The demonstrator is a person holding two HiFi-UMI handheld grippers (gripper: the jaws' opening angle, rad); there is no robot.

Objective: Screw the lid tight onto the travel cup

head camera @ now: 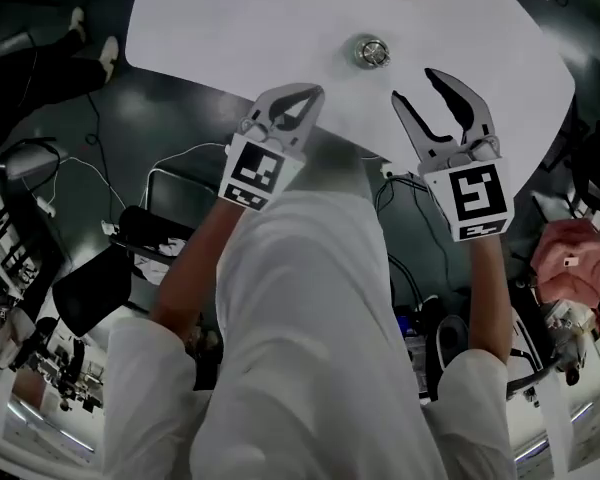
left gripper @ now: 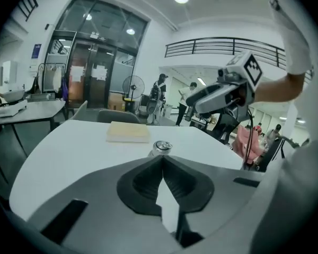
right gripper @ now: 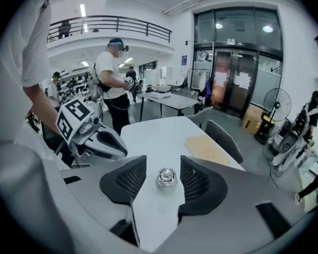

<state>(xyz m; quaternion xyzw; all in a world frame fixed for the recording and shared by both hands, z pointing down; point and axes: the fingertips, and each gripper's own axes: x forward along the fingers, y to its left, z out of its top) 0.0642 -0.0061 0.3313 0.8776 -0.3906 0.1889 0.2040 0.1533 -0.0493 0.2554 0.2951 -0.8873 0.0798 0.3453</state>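
Left gripper [left gripper: 162, 160] facing the white table [left gripper: 69, 147]
Jaws together; travel cup [left gripper: 161, 147] stands beyond their tips, near a tan board [left gripper: 128, 132].

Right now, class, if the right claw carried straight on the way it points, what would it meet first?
Probably the travel cup: it sits centred ahead of the right claw, whose jaws stand open, on the white table. Depth is hard to judge.

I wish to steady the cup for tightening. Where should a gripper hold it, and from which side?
Probably take the cup by its round body under the top, level, from the near side: it stands upright with free sides. The right gripper is open and frames it.
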